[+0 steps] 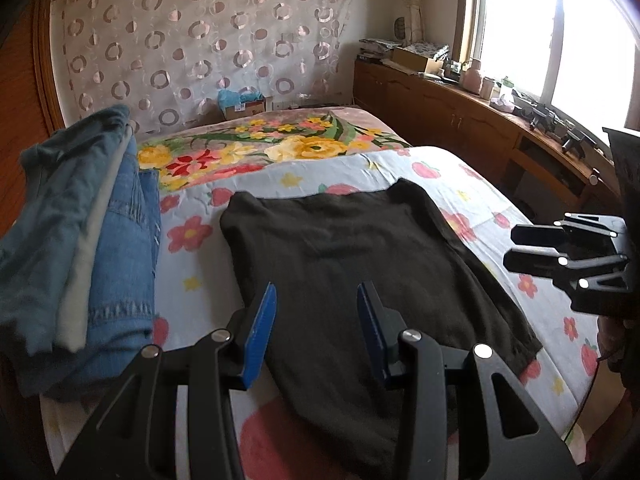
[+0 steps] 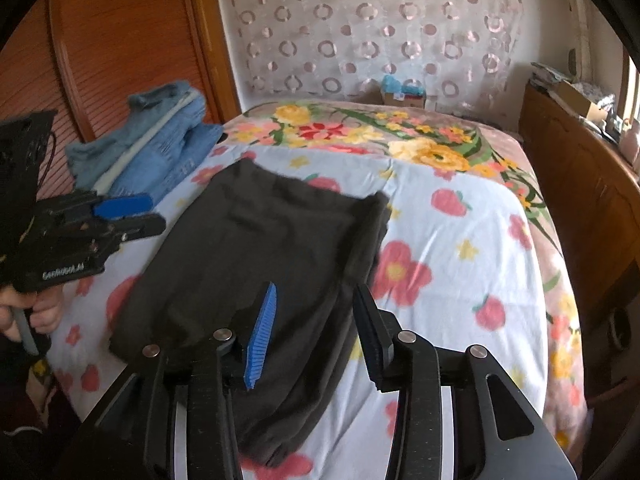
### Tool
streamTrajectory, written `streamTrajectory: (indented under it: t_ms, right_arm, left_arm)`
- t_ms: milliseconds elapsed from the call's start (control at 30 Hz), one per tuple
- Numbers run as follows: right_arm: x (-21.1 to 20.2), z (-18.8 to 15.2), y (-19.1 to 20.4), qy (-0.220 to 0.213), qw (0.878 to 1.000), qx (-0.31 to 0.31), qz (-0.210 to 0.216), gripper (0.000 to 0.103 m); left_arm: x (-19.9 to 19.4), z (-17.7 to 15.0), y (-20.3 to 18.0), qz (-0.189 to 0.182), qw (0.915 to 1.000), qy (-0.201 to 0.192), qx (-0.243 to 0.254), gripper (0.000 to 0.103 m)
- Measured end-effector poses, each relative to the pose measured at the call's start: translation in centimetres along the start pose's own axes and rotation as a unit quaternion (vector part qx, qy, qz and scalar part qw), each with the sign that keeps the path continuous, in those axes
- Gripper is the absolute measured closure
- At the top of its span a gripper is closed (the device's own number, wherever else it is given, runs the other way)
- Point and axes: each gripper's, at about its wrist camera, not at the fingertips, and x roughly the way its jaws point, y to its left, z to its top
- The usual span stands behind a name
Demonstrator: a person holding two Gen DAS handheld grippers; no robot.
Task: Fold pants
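We see the pants (image 1: 360,264) lying on the bed (image 1: 460,168), folded into a compact dark rectangle. Left gripper (image 1: 316,304) and right gripper (image 2: 316,308) hover above them, fingers partly spread, holding nothing. We judge folding nearly complete; perhaps stacking remains.

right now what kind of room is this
Most likely a home bedroom: a bed under a floral sheet, a wooden wardrobe beside it, and folded jeans stacked next to the dark pants.
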Motion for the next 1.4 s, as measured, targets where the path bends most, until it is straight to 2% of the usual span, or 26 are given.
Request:
streamTrajectory:
  t_ms: [67,667,767,933,1200,1400]
  right_arm:
    - [-0.1,-0.8,0.4,0.005,1.0,0.003,0.004,0.051]
    - [-0.5,-7.1,1.2,0.024,0.998,0.058,0.009,0.05]
    - [-0.2,-7.8,1.6,0.024,0.998,0.061,0.011,0.051]
    - [-0.4,-8.6,2.3,0.011,0.998,0.06,-0.011,0.052]
    - [-0.4,-9.2,2.4,-0.012,0.998,0.062,-0.013,0.052]
    - [-0.6,-9.6,2.1,-0.022,0.997,0.071,0.001,0.062]
  left_arm:
    - [-0.1,-0.8,-0.2,-0.002,1.0,0.005,-0.001,0.062]
    - [-1.3,-8.3,-1.0,0.008,0.9987,0.038,-0.034,0.062]
    - [-1.0,-8.8,-0.7,0.014,0.9982,0.043,-0.039,0.062]
    - [-0.9,-9.1,-0.9,0.018,0.9988,0.033,-0.03,0.062]
    - [-1.0,-9.2,-0.8,0.019,0.9991,0.026,-0.027,0.061]
    - [-1.2,-9.3,-0.8,0.023,0.9989,0.028,-0.029,0.061]
